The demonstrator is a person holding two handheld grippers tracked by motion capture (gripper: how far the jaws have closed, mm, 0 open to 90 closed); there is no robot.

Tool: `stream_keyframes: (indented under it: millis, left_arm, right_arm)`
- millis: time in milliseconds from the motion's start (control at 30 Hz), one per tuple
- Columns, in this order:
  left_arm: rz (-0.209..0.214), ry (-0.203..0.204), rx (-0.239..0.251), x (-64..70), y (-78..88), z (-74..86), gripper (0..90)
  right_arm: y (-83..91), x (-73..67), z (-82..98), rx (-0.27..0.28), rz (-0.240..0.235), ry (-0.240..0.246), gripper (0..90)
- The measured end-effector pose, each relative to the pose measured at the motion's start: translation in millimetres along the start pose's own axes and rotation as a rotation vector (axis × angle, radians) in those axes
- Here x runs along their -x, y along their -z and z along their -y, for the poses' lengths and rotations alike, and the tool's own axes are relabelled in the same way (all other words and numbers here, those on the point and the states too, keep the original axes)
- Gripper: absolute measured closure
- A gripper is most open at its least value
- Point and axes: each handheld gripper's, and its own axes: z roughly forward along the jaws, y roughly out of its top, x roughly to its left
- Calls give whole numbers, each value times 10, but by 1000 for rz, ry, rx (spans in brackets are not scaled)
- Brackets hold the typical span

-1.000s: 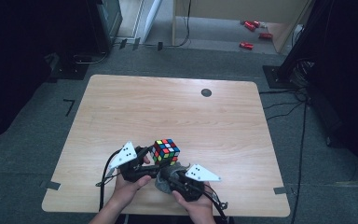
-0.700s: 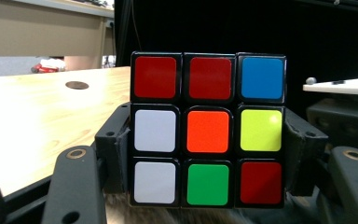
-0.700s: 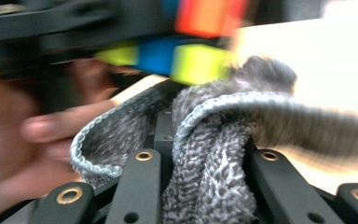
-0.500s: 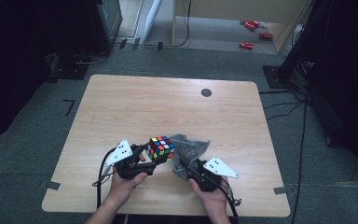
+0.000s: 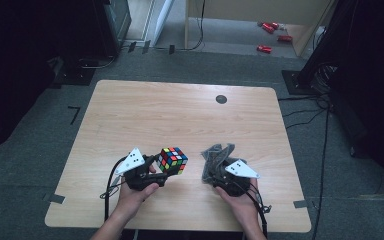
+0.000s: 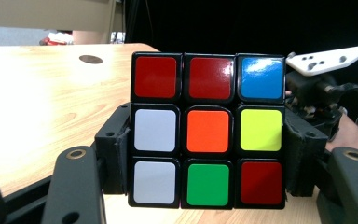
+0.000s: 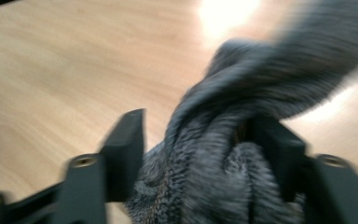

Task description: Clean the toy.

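A scrambled colour cube (image 5: 173, 160) is held just above the wooden table (image 5: 180, 115) near its front edge, and my left gripper (image 5: 164, 168) is shut on its sides. In the left gripper view the cube (image 6: 207, 130) sits between both pads, showing red, blue, white, orange, yellow and green squares. To its right a crumpled grey cloth (image 5: 217, 156) lies on the table, bunched at my right gripper (image 5: 221, 171). The right gripper's (image 7: 200, 140) jaws have just been opening. The cloth (image 7: 242, 116) lies between them, with a gap at the left pad.
A small black round disc (image 5: 221, 99) is set in the table's far part. Red objects (image 5: 269, 36) lie on the floor beyond the table, and cables (image 5: 325, 100) trail at the right. My right gripper's white plate (image 6: 328, 58) shows behind the cube.
My right gripper has carried the grey cloth to the right, away from the cube it was touching, and its jaws have widened. The left gripper still holds the cube in place.
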Motion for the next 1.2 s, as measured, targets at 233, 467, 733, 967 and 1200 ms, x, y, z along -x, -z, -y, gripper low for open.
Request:
stream_keyframes:
  millis: [233,467,733,967,1200]
  left_arm:
    - [-4,19,-18,-33,12,-18,344]
    - [21,29,-42,0,-24,-24,344]
    - [110,89,-91,69,-95,-47,344]
    - [161,124,-179,109,-189,-28,343]
    - [195,141,-244,141,-253,-24,341]
  right_arm:
    - [181,89,-104,147,12,152,222]
    - [237,-281,-200,282,-175,305,220]
    - [184,-641,-178,353,-214,461,177]
    - [130,-701,-117,356,-211,523,202]
    - [105,-780,-65,345,-154,666,312]
